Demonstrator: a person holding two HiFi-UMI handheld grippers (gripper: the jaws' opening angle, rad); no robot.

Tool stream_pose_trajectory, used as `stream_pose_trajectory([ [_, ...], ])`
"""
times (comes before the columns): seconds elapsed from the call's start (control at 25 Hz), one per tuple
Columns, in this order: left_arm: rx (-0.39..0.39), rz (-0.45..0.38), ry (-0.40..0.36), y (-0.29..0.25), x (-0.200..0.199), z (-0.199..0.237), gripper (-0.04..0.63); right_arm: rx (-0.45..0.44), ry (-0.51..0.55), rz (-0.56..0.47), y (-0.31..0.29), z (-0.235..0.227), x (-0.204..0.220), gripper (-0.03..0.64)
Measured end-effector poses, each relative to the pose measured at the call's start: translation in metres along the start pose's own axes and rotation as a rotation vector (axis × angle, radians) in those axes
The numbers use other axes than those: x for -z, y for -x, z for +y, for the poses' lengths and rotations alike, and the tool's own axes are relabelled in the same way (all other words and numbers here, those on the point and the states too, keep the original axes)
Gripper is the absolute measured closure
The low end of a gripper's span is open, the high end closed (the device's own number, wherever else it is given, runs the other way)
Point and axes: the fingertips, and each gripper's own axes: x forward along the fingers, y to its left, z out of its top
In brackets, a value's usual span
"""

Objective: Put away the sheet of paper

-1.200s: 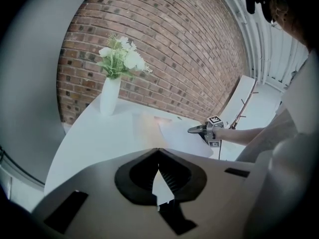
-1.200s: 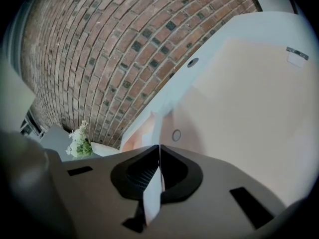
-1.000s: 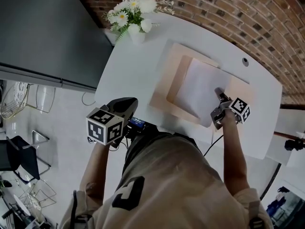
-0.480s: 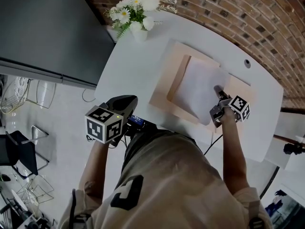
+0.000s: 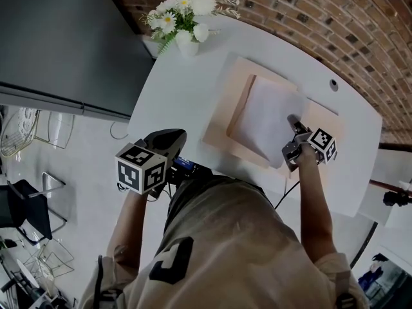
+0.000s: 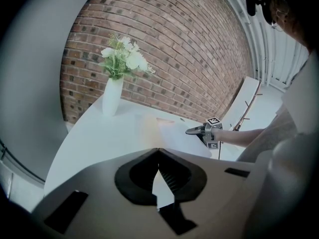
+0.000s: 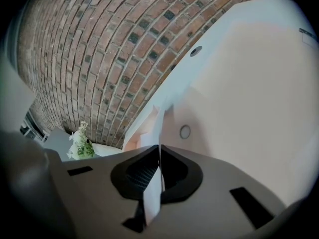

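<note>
Where the jaws of the right gripper (image 5: 293,121) come together, the sheet of paper (image 5: 266,116) is pinched by its near edge; in the right gripper view the white sheet stands edge-on between the two clenched jaws and runs out ahead of them. Beyond the jaws the rest of the sheet spreads over a beige folder (image 5: 219,122), which lies flat on the white surface (image 5: 174,89), and the sheet covers much of the folder's middle while a beige margin shows around it. Ahead of the right jaws and further off, a small round hole (image 7: 196,50) sits in the surface near the brick wall (image 5: 335,24). Well apart from the sheet, the left gripper (image 5: 175,137) is held at the near edge of the surface, its jaws closed tip to tip on nothing. Far ahead of the left jaws a white vase of flowers (image 6: 112,96) stands on the surface by the wall, and ahead to their right the right gripper shows at the sheet's edge.
</note>
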Motion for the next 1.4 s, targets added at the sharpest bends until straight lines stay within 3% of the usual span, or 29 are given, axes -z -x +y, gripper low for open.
stream_pose_trajectory([
  [0.56,0.022,0.008,-0.016,-0.011,-0.006,-0.011,0.58,-0.013,-0.043,0.014,-0.011,0.0,0.005,0.592],
  [0.88,0.062,-0.082,-0.064,-0.009,-0.027,-0.025,0.58,-0.017,-0.018,0.038,-0.016,0.004,0.01,0.592],
  [1.4,0.042,-0.078,-0.042,-0.002,-0.022,-0.019,0.58,-0.058,-0.047,0.03,-0.03,0.014,0.013,0.592],
])
